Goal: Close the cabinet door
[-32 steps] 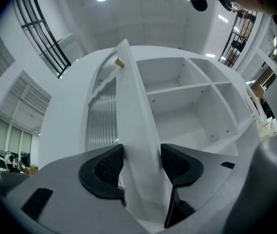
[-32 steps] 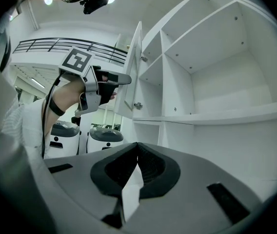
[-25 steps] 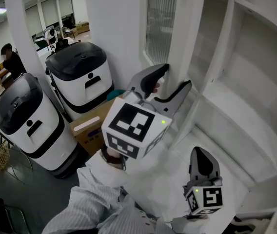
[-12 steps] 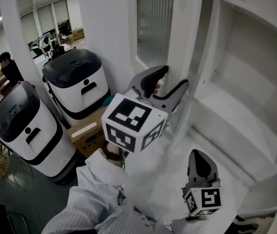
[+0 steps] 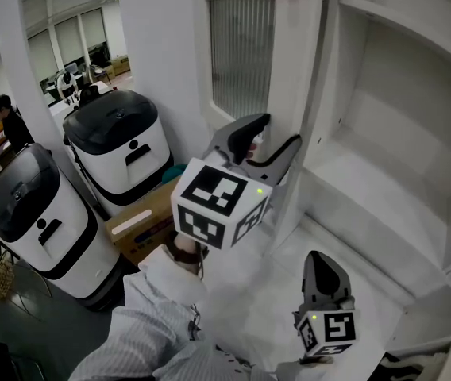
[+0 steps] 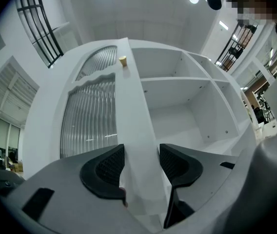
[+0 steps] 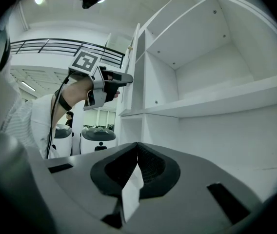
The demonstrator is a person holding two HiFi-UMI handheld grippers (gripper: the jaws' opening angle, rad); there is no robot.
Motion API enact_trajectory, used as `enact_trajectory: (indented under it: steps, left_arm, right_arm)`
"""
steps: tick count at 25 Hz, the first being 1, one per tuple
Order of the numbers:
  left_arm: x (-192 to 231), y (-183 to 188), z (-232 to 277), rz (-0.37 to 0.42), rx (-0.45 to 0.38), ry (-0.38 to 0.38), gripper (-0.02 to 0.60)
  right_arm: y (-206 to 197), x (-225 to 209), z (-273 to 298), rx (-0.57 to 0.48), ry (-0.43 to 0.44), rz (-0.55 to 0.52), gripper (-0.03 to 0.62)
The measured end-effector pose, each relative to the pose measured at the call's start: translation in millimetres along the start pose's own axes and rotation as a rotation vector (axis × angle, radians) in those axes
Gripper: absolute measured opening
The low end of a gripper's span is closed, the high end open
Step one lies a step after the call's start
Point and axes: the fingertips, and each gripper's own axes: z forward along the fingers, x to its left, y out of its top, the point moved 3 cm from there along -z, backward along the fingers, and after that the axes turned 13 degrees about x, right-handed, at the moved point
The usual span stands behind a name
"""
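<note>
Door (image 5: 241,62) edge is pinched by the left gripper (image 5: 268,138), while the right gripper (image 5: 322,262), jaws pressed together on nothing, hangs low before the cabinet (image 5: 384,173) shelves.

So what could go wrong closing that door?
The left hand-held gripper holds only the thin edge of the cabinet door, so it might slip off mid-swing. One of its jaws sits on the door's cabinet side, so it could get pinched against the cabinet frame if it doesn't let go before the door shuts.
</note>
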Motion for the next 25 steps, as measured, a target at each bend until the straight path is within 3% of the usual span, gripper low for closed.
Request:
enact_trajectory:
  steps: [25]
  left_arm:
    - [-3,3,44,0.014,0.007,0.021,0.222]
  right_arm:
    - [-6,-27,-8,0.008,-0.053,0.017,0.012]
